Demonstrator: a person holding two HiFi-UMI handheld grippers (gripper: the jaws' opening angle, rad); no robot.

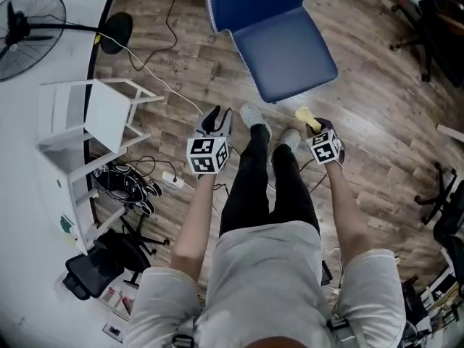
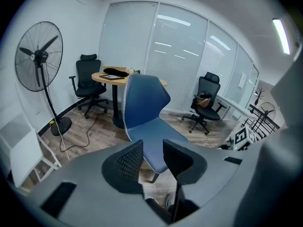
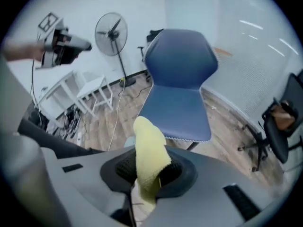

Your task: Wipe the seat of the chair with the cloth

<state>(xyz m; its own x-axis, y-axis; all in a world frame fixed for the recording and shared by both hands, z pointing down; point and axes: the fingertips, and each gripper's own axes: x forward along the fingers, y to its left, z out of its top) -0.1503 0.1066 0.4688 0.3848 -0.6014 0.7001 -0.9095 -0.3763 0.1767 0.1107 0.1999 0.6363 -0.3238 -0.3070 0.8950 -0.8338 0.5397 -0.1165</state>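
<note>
A blue chair stands on the wood floor ahead of me, its seat [image 1: 288,53] bare; it also shows in the left gripper view [image 2: 156,136] and in the right gripper view [image 3: 176,112]. My right gripper [image 1: 316,125] is shut on a yellow cloth [image 3: 149,160], which sticks up from between its jaws; a tip of the cloth [image 1: 305,117] shows just short of the seat's near edge. My left gripper [image 1: 217,119] is open with nothing between its jaws, held left of the seat above the floor.
A white step-like rack [image 1: 90,122] stands at left with cables and a power strip [image 1: 171,180] on the floor beside it. A standing fan [image 1: 29,24] is at far left. Black office chairs [image 2: 207,103] and a round table [image 2: 116,77] stand further back.
</note>
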